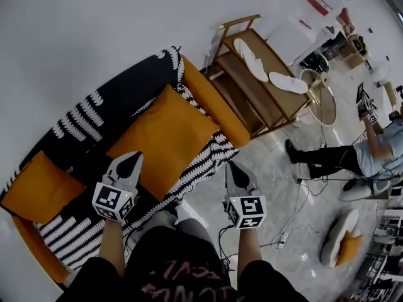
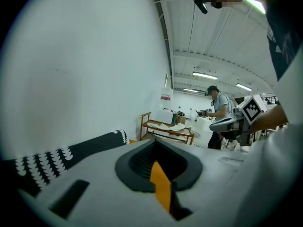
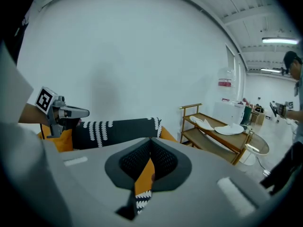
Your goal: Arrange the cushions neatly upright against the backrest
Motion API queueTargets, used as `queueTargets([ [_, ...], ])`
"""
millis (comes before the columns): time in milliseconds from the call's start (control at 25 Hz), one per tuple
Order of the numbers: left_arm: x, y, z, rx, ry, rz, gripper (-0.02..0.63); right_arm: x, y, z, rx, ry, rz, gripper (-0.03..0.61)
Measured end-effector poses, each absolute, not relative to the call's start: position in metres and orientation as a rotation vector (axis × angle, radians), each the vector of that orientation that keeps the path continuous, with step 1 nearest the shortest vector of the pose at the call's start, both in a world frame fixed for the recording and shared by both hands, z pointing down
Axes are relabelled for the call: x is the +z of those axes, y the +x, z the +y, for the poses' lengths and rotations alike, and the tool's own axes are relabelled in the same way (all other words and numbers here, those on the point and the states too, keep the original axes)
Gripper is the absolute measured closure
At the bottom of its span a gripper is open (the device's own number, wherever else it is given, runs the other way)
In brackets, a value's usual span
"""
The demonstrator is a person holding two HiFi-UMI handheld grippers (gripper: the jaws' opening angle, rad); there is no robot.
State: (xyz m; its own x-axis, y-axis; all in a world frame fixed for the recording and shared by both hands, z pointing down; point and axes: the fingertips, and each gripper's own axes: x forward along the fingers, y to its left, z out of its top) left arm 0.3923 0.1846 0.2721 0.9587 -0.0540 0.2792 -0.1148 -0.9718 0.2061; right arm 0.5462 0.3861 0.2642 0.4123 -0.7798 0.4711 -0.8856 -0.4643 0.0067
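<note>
**Head view.** The sofa [image 1: 203,161] runs from lower left to upper centre, with its patterned backrest [image 1: 82,115] along the far side. A big cushion [image 1: 165,140] sits mid-seat, but I cannot tell whether it leans on the backrest or lies flat. A small cushion [image 1: 39,187] rests at the left end. The left gripper [image 1: 131,161] hovers over the seat just beside the big cushion's near edge. The right gripper [image 1: 233,168] hangs over the floor [image 1: 277,187], past the sofa's front. Neither touches a cushion.

**Left gripper view.** The jaws are pressed together with nothing between them. Only a sliver of orange from the scene beyond shows through the slit. They point toward the backrest's end and the wall [image 2: 85,56].

**Right gripper view.** These jaws are also closed and empty, with orange and patterned fabric showing beyond the slit.

The step in hand looks like the approach, before any grasp. The next move calls for opening both jaws and pinching the big cushion at two edges. It can then be tipped up until it stands against the backrest.
</note>
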Motion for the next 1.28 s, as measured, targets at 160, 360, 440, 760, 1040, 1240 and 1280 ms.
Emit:
queueTargets([
  [160,0.281,0.395,0.169,0.405,2.845,-0.213,0.612,0.273,0.567,0.357,0.630,2.347,-1.509,0.563],
  [360,0.296,0.385,0.147,0.413,2.780,-0.337,0.612,0.289,0.585,0.314,0.655,2.260,-1.587,0.563],
  [440,0.303,0.381,0.141,0.416,2.750,-0.409,0.612,0.298,0.591,0.299,0.668,2.209,-1.633,0.563],
  [760,0.327,0.385,0.127,0.432,2.635,-0.706,0.612,0.337,0.624,0.242,0.690,1.939,-1.839,0.563],
  [1040,0.347,0.395,0.126,0.453,2.509,-0.955,0.612,0.363,0.654,0.189,0.640,1.664,-1.999,0.558],
  [1240,0.355,0.393,0.125,0.470,2.432,-1.086,0.612,0.377,0.671,0.165,0.651,1.573,-2.052,0.557],
  [1280,0.357,0.393,0.125,0.476,2.420,-1.105,0.612,0.380,0.674,0.161,0.666,1.565,-2.061,0.557],
])
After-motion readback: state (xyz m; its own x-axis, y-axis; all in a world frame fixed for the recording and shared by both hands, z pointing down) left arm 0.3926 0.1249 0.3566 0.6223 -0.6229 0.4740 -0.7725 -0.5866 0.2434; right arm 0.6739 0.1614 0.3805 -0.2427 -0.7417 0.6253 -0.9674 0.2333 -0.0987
